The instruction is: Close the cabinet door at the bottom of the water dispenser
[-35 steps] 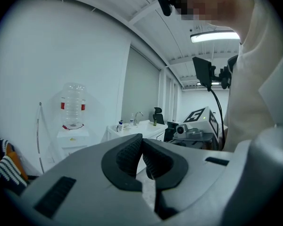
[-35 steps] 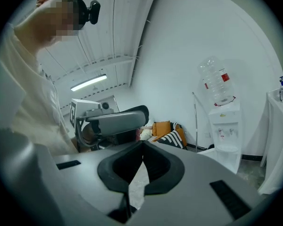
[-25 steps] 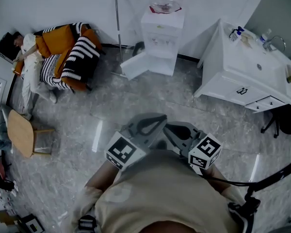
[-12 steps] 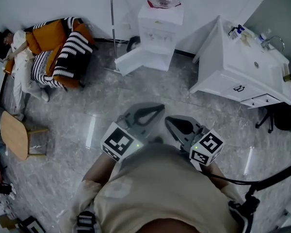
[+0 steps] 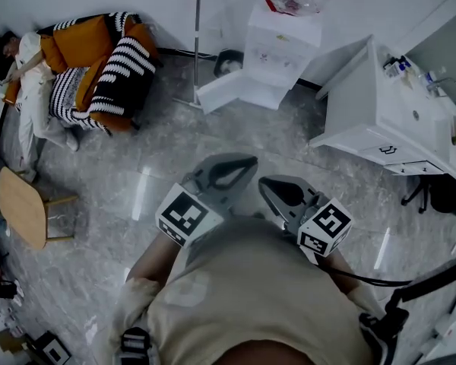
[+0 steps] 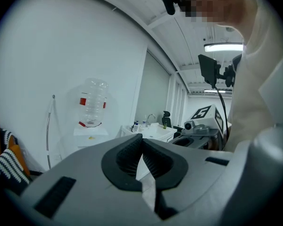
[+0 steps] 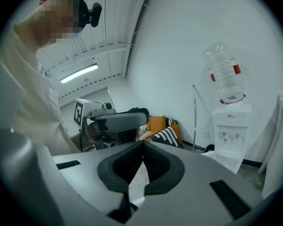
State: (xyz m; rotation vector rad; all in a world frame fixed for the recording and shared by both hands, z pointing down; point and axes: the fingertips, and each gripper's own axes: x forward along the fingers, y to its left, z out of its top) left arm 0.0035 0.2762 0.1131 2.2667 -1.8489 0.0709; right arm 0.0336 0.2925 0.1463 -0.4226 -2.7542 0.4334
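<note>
A white water dispenser (image 5: pixel 283 48) is seen at the top of the head view, right of centre, and its bottom cabinet door (image 5: pixel 229 91) is swung open toward the left. The left gripper (image 5: pixel 247 162) and right gripper (image 5: pixel 264 183) are held side by side in the middle of the frame, well apart from the door. Each pair of jaws is pressed together with nothing between.

I see cool, even light, ceiling lamp (image 7: pixel 79 73) glowing upper left, pale glare streaks on floor (image 5: pixel 144 192), fisheye bending edges, black vignetted corners.
</note>
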